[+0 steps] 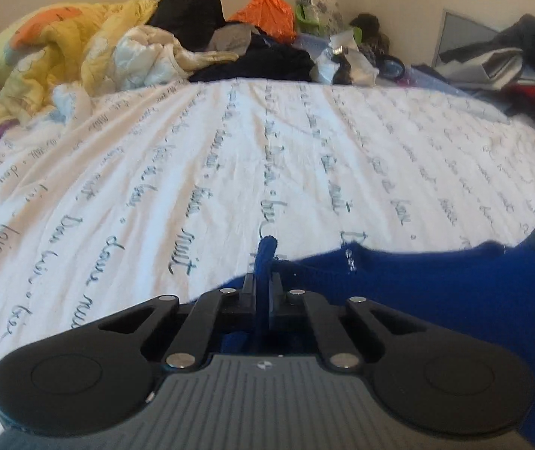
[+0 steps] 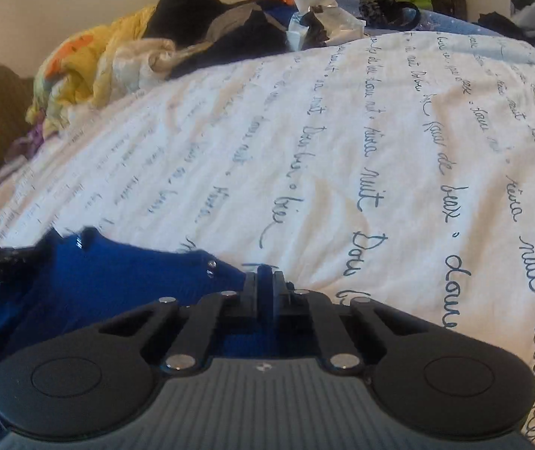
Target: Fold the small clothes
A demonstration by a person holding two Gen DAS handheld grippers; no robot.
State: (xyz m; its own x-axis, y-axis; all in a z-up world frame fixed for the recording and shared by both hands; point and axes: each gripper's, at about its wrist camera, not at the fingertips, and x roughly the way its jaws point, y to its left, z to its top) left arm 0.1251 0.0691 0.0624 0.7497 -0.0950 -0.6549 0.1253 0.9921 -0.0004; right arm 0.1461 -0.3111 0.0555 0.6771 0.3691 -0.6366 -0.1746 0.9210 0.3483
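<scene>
Both grippers pinch the blue garment (image 1: 454, 300) above the white bedsheet (image 1: 230, 168). The left gripper (image 1: 263, 281) clamps one bunched edge, the right gripper (image 2: 266, 281) another, cloth stretched between them.

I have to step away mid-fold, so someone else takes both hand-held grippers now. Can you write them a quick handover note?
Left hand-held gripper: shut on one edge of the blue garment.
Right hand-held gripper: shut on the opposite edge.
The garment hangs stretched between them, low over the white script-print bedsheet.
Done: garment picked up by both edges.
Left: lay it flat on the sheet and fold it. A clothes pile waits at the far end.
</scene>
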